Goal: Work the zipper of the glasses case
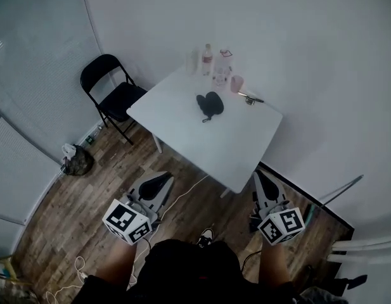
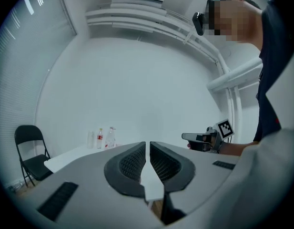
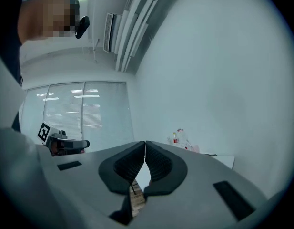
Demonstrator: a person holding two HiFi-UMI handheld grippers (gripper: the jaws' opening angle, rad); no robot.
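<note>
Head view: the left gripper point(image 1: 163, 178) and the right gripper point(image 1: 258, 173) are held out side by side over the wood floor point(image 1: 68, 208). Both point at a white table point(image 1: 182, 138). The black glasses case point(image 1: 210, 104) lies on the table top, well ahead of both sets of jaws and about midway between them. No jaw touches it. Past the case, even farther from the jaws, stand some bottles point(image 1: 208, 59) and a pink cup point(image 1: 237, 83). A black chair point(image 1: 113, 94) stands ahead of the left jaws and off to their left. Only this view shows the case, the cup and the floor all at once.

Left gripper view: the two dark jaw pads are pressed together with only a thin line between them, and they hold nothing. Far ahead of the jaws and a bit to their left are the bottles, on the edge of the table. The chair is far off to the left. To the right of the jaws, the right gripper sticks out level. The case cannot be made out here.

Right gripper view: these jaws are also closed tight, with nothing in them. To their left is the left gripper, with window blinds point(image 3: 80, 113) behind it. Ahead and a little to the right are the bottles and a corner of the table. The blinds show best in this view.
</note>
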